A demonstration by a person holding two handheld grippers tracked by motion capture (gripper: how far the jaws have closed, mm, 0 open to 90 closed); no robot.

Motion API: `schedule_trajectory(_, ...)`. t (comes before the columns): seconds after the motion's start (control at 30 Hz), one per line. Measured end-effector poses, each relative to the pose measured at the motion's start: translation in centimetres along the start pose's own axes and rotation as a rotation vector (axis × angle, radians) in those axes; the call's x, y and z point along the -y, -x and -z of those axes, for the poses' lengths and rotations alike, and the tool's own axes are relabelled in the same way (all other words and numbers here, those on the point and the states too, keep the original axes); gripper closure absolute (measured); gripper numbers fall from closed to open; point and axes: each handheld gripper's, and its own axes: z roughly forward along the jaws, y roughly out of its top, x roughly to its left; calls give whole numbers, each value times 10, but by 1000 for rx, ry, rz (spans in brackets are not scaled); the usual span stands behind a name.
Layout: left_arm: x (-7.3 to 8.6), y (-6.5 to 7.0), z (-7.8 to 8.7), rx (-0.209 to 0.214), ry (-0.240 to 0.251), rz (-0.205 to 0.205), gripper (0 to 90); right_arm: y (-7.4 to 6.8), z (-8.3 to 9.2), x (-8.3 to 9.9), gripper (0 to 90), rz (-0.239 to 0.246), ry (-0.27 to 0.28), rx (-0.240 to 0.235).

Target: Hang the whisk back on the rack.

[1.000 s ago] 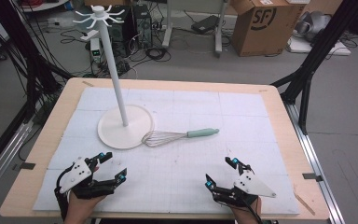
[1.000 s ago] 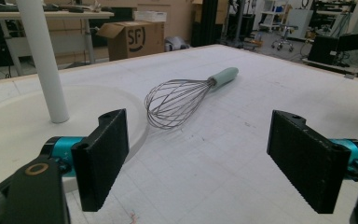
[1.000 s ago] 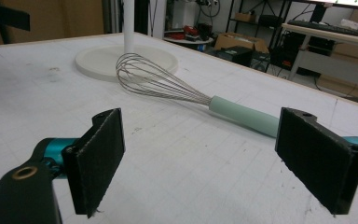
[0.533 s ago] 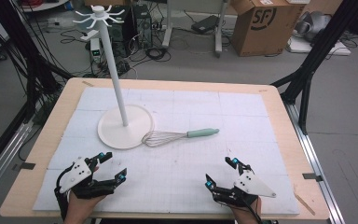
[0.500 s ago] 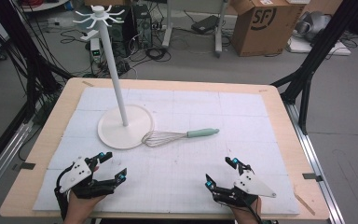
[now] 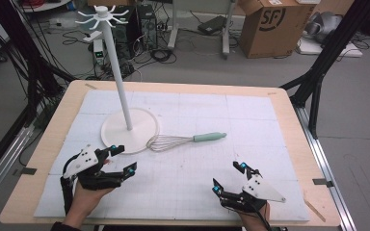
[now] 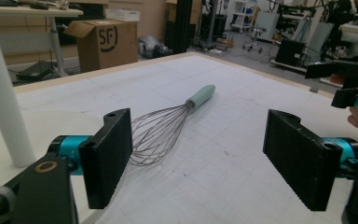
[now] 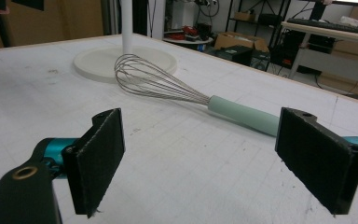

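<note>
Steel-wired, mint-handled, the whisk (image 6: 183,141) lies flat mid-desk, its wire head touching the right rim of the white stand's base (image 6: 111,132), its handle pointing right. Nothing is lifted yet: your left claw (image 6: 120,159) sits near-left, jaws wide but just closing a little, nothing between them. Your right claw (image 6: 227,178) waits near-right, wide and empty. Picking up the whisk and, likely, hanging it on the stand remain.

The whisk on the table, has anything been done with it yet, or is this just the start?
Just the start, it seems. The whisk lies flat, wires beside the white stand's base, untouched. The left hand-held gripper and right hand-held gripper are open and empty, short of it. Grasping, lifting and probably hanging it is left.
</note>
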Motion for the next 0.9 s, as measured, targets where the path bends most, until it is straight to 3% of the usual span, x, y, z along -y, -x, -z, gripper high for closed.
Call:
schedule_trajectory(0.17, -7, 1, -19, 25, -57, -32, 233, 0, 0, -1, 144, 0, 5, -4)
schedule_trajectory(0.2, -12, 1, -30, 37, -84, -48, 233, -1, 0, -1, 145, -2, 5, -6)
schedule_trajectory(0.33, -21, 3, -47, 49, -107, -72, 231, 0, 1, -1, 145, -6, 8, -11)
schedule_trajectory(0.53, -42, 4, -81, 123, -123, -54, 241, 1, 4, -1, 144, -16, 19, -8)
schedule_trajectory(0.73, -55, 1, -101, 154, -142, -56, 250, 3, 5, -1, 145, -22, 27, -9)
schedule_trajectory(0.9, -62, -8, -121, 166, -177, -54, 258, 4, 5, -1, 144, -32, 32, -13)
